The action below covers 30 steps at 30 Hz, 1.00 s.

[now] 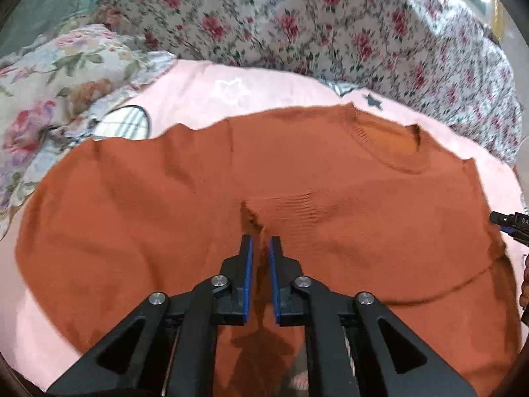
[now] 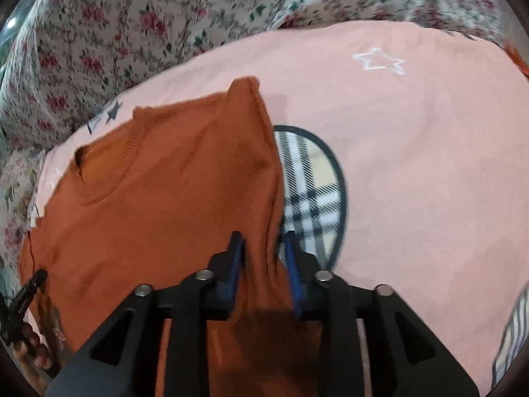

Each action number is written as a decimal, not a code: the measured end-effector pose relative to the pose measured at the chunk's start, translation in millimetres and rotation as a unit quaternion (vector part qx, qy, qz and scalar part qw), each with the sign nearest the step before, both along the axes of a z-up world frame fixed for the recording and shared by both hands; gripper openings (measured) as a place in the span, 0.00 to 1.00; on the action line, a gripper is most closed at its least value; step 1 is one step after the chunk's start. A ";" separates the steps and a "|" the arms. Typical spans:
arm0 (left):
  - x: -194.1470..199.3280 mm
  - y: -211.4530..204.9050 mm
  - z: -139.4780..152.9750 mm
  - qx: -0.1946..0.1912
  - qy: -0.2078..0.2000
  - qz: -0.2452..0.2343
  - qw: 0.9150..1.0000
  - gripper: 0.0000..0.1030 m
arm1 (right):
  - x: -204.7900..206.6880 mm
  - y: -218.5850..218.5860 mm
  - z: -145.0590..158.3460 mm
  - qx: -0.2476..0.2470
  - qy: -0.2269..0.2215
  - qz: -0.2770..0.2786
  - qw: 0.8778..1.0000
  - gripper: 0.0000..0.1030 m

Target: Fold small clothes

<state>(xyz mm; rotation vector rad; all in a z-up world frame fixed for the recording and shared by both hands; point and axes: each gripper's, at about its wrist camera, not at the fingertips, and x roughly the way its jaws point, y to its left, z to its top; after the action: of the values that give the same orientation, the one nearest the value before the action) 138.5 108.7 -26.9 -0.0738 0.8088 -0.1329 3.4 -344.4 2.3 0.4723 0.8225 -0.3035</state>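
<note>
The orange sweater (image 1: 198, 198) lies spread on the pink bedspread (image 1: 264, 86) for folding. The left gripper (image 1: 261, 248) pinches a small tuck near its middle; the right gripper (image 2: 263, 248) clamps a lifted side fold, likely to carry it across.

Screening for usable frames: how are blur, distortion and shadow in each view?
Left wrist: floral cover motion-smeared, sweater fairly sharp, strong fisheye bowing, dark corners. Right wrist: softer overall, plaid patch smeared, shadow on the sweater below the right gripper.
</note>
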 end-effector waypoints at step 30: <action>-62.1 74.5 -28.9 0.043 0.054 -0.011 0.998 0.06 | -64.8 153.4 -10.5 0.095 -0.028 0.154 0.983 0.49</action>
<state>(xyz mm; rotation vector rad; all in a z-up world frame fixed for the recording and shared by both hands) 76.4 183.2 -55.8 0.0090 0.9221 -0.1157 -61.4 -191.0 -8.2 0.5200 0.8602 0.0746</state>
